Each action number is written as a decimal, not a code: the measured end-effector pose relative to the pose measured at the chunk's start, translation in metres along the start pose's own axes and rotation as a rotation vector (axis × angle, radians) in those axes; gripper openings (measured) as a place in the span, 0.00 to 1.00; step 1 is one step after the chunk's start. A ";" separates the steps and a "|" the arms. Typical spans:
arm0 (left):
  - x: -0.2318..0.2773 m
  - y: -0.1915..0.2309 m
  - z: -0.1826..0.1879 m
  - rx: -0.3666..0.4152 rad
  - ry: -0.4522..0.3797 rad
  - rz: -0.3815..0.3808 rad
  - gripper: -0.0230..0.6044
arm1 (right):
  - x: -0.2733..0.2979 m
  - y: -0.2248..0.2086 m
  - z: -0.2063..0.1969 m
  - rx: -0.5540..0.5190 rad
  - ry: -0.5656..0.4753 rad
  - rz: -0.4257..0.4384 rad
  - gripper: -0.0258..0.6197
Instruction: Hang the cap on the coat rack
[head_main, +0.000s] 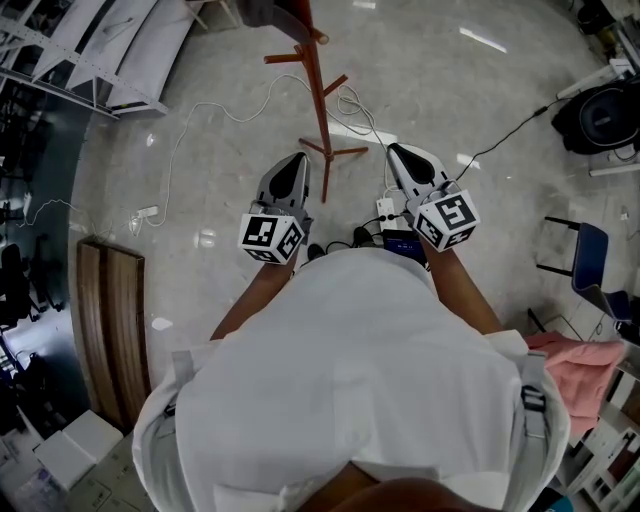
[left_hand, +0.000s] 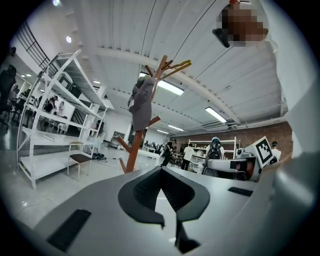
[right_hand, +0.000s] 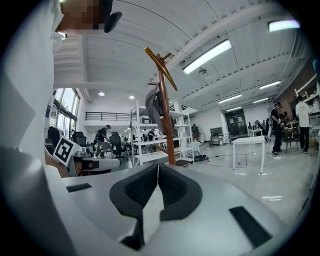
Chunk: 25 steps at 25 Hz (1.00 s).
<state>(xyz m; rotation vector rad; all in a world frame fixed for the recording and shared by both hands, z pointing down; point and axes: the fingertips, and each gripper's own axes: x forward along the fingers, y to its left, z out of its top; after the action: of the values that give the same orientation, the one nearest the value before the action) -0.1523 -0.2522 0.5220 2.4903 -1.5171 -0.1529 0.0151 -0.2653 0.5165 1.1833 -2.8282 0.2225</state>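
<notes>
Clerk: While you stand back from the coat rack (head_main: 322, 110), I'll log the head view first. Item one — left gripper (head_main: 298, 158), held low in front of you, short of the rack's base. Item two — right gripper (head_main: 394, 150), level with it on the other side of the pole's line. Neither touches the rack.

Operator: And the left gripper view?

Clerk: Jaws pressed tip to tip, nothing between them. Beyond them is the cap (left_hand: 141, 101), grey, hung from an upper peg and lying against the pole, well apart from your gripper.

Operator: Right gripper view?

Clerk: Same entry: jaws closed on themselves, carrying nothing. The cap shows from the other side, draped on its peg below the top prongs. The rack is upright.

Operator: So what does the step ask of me?

Clerk: By my reading, the hanging is done and only a clean finish is left. Hold both grippers low and clear of the pole, because a knock to that slim stand could shake the cap loose. If you want to confirm the seat, look and don't prod. Step away straight back, not across the base.
</notes>
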 end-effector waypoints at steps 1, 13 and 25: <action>0.001 -0.001 0.000 -0.013 -0.006 0.003 0.05 | -0.002 -0.001 0.000 0.003 -0.002 0.001 0.08; 0.038 -0.061 -0.009 -0.002 0.026 -0.113 0.05 | -0.037 -0.045 0.001 0.005 -0.007 -0.003 0.08; 0.080 -0.123 -0.047 -0.045 0.064 -0.203 0.05 | -0.064 -0.093 -0.002 -0.023 0.000 0.076 0.08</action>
<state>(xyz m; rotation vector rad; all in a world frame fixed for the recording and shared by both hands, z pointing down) 0.0005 -0.2621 0.5395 2.5832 -1.2207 -0.1375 0.1258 -0.2845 0.5204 1.0721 -2.8709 0.1931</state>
